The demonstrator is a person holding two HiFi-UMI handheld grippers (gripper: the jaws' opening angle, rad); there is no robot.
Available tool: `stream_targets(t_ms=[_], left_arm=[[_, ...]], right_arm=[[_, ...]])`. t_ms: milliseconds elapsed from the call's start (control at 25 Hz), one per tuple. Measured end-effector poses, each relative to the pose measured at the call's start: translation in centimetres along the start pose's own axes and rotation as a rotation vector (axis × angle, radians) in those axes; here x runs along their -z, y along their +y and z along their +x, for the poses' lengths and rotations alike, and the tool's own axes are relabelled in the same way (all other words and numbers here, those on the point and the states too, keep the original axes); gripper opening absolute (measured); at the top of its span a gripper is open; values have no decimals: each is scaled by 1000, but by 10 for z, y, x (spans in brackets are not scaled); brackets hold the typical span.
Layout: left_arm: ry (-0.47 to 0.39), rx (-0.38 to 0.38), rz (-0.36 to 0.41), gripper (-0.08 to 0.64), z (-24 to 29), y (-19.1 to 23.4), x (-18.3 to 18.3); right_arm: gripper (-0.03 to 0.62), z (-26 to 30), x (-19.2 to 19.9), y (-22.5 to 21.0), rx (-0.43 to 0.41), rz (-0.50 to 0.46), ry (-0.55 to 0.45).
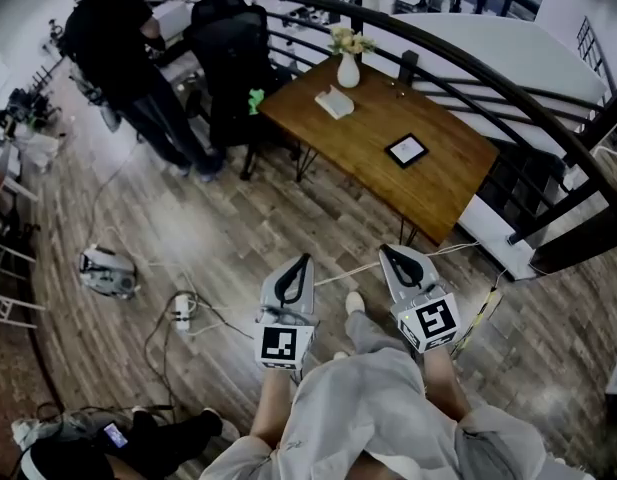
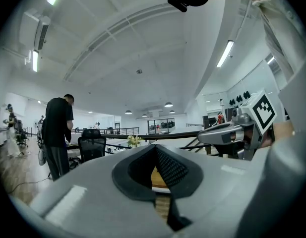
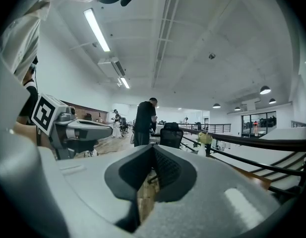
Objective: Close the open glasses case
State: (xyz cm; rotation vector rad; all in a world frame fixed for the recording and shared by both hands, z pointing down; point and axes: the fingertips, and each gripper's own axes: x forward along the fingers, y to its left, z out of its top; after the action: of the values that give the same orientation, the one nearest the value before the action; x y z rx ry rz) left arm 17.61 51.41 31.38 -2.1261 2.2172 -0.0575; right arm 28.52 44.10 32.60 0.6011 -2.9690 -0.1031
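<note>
Ahead across the floor, wooden counter [image 1: 428, 183] sits well apart from both claws. Left claw [image 1: 304, 261] & right claw [image 1: 390, 253]: jaws together, nothing held, tips fwd. Pale thing at counter's far-left end near vase [image 1: 348, 68], prob. the glasses case [image 1: 335, 101]; left claw looks slightly nearer. Long axis too small to read.

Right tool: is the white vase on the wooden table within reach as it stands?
Probably not. The right tool sits by the person's legs, with open floor between it and the table; the vase is at its far edge.
</note>
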Motion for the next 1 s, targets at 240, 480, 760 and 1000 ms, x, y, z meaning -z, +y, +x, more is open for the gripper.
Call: stream_targets(t_ms=[240,480,760,1000], left_arm=[[13,-23,0,18,57,32,-4],[21,-50,12,18,113,49,-6],[34,-76,-3,18,172,62,-3],[63,-85,2,18,209,72,7]], right_arm=[[3,54,-10,-43,-28,1,5],[3,98,-18,-89,-56,-3,-9],[3,138,-15,-134,-88,7,5],[3,170,-9,-164,-105,19,15]])
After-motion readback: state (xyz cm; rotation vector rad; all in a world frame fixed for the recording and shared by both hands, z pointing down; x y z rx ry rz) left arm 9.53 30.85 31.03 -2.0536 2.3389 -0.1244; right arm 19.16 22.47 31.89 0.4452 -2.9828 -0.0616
